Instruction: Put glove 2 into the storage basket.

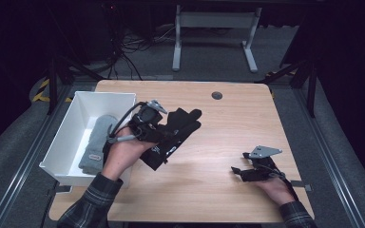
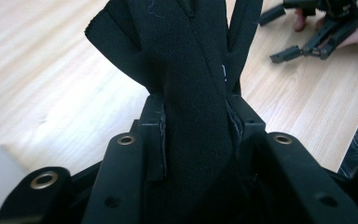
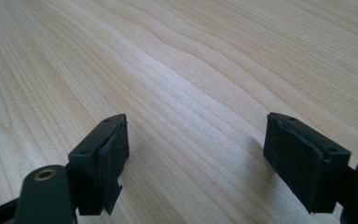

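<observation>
**Left gripper carrying a black glove; right gripper idle on the table**

Your left gripper (image 1: 164, 124) has its jaws pinched on a black glove (image 1: 176, 130). In the left gripper view the fabric (image 2: 191, 93) is squeezed between the two jaws and rises past them, so the hold sits on a gathered fold, not on an edge. In the high view the glove's fingers point away from you and to the right, and its cuff end hangs toward the table (image 1: 218, 161). Whether the cuff touches the wood cannot be told. The glove is just to the right of the white bin (image 1: 64, 142), close to its near right corner.

Judgement: the glove is held beside the bin because it is probably bound for it. A grey glove (image 1: 97, 142) lies inside the bin already, lengthwise along the floor, with a small label near its near end.

Your right gripper (image 3: 193, 161) rests low over bare wood at the near right of the table, its jaws spread wide with nothing between them. It appears parked clear of the working area, well apart from the glove. The left gripper view shows it farther off (image 2: 321, 37), also spread.

Count:
- Grippers: two, one loaded, one empty.
- Gloves: two, one black, one grey.
- Bins: one.
- Table: one, with a dark round grommet (image 1: 216, 95) near its far edge.
</observation>
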{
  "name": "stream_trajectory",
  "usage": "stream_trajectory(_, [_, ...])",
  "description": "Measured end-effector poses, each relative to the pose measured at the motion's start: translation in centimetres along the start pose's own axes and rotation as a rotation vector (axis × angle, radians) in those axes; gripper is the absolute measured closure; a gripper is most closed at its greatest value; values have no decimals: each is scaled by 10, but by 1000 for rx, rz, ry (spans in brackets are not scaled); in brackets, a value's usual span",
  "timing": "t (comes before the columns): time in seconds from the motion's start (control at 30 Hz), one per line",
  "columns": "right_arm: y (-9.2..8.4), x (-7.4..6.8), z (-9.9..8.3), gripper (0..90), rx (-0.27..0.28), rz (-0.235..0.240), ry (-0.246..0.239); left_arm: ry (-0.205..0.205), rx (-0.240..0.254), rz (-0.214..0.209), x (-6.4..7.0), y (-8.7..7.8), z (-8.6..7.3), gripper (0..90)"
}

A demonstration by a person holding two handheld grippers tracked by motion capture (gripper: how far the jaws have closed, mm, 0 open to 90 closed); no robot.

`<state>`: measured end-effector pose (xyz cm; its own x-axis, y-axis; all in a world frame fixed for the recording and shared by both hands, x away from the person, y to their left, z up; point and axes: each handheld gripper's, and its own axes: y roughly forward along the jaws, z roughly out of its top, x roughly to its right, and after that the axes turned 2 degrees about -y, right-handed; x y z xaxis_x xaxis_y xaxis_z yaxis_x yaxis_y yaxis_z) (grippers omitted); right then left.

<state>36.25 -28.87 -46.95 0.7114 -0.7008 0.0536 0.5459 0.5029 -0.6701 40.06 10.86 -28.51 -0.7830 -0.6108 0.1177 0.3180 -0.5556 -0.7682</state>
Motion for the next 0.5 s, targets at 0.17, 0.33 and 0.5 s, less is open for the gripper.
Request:
stream_trajectory(0.17, [0,0,0,226,0,0,1,-34,11,48,-19,-29,0,650])
stream_trajectory(0.33, [0,0,0,225,0,0,2,-88,27,94,-40,-52,-9,649])
stream_trajectory(0.5, [0,0,0,225,-1,0,2,-165,38,149,-66,-71,-26,649])
